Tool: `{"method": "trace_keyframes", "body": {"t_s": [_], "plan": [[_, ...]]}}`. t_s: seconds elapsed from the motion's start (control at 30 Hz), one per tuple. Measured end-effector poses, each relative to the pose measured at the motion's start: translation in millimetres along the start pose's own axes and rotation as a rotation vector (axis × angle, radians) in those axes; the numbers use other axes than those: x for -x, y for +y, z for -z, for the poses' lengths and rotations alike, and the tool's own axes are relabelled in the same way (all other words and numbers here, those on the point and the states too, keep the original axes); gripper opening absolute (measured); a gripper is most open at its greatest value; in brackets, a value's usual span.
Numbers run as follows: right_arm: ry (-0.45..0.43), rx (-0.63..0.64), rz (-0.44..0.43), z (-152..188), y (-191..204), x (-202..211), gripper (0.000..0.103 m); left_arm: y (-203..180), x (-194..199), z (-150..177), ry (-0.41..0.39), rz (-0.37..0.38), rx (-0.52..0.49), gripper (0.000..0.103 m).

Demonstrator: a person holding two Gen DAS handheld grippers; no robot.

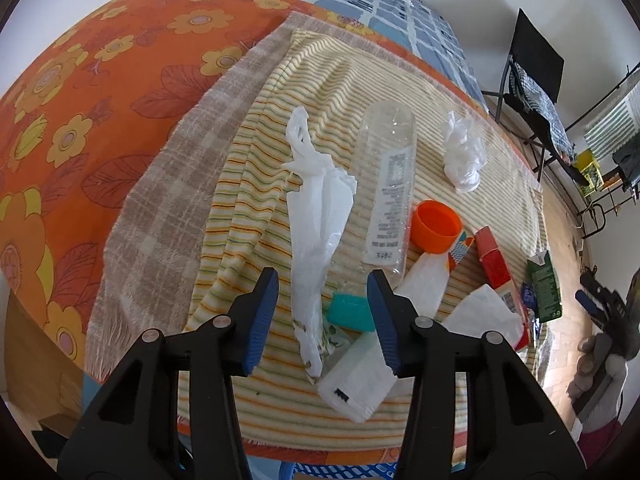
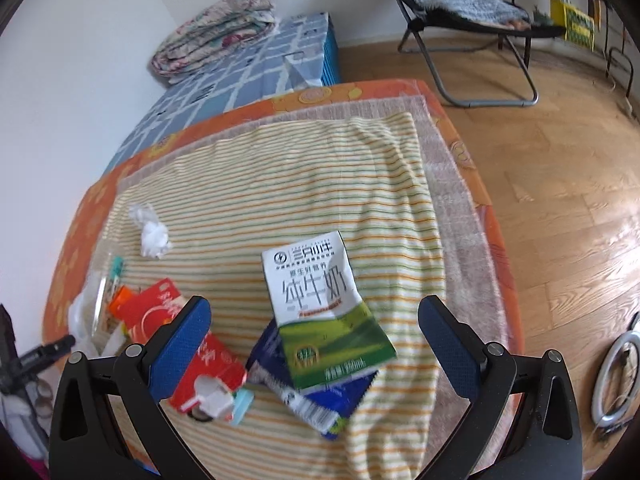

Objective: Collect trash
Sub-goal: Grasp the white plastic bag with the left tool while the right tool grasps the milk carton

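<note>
With both the left gripper [image 1: 323, 296] and right gripper [image 2: 314, 344] spread wide and empty above the striped towel [image 2: 240, 184], the flattened milk carton [image 2: 324, 308] overlapping a blue carton [image 2: 320, 404] may slip sideways when pinched.

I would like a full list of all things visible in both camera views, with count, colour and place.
striped towel: 1, cream with stripes, under the trash
plastic bottle: 1, clear, lying at centre
orange cap: 1, beside the bottle
long tissue: 1, white, left of the bottle
crumpled tissue: 1, white, far side
teal piece: 1, near the left tool
red carton: 1, left of the milk carton
milk carton: 1, white and green, lying on a blue carton
folding chair: 1, black, on the floor
left tool: open
right tool: open
</note>
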State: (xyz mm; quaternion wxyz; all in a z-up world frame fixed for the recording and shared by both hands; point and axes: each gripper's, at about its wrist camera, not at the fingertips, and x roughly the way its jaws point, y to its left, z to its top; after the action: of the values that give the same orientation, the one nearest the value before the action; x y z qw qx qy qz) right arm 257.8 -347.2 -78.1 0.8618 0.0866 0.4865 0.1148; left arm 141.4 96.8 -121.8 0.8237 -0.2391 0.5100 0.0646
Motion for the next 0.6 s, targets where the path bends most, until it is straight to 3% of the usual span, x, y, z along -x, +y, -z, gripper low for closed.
{"method": "trace_keyframes", "body": {"t_s": [0.3,0.47,0.53,0.6], "plan": [[0.033,0.054,0.073,-15.7,10.0,-34.7,0.103,12.3,-15.0,-13.5,0.008,0.011,0.051,0.042],[0.054,0.058,0.089,-16.9,11.8,-48.6,0.103,20.1,-21.9,-20.1,0.018,0.035,0.087,0.035],[0.066,0.068,0.094,-16.4,15.2,-54.4,0.102,20.5,-23.6,-21.6,0.022,0.041,0.083,0.022],[0.078,0.09,0.111,-15.0,19.0,-59.2,0.102,20.7,-21.1,-21.9,0.016,0.045,0.077,0.021]]}}
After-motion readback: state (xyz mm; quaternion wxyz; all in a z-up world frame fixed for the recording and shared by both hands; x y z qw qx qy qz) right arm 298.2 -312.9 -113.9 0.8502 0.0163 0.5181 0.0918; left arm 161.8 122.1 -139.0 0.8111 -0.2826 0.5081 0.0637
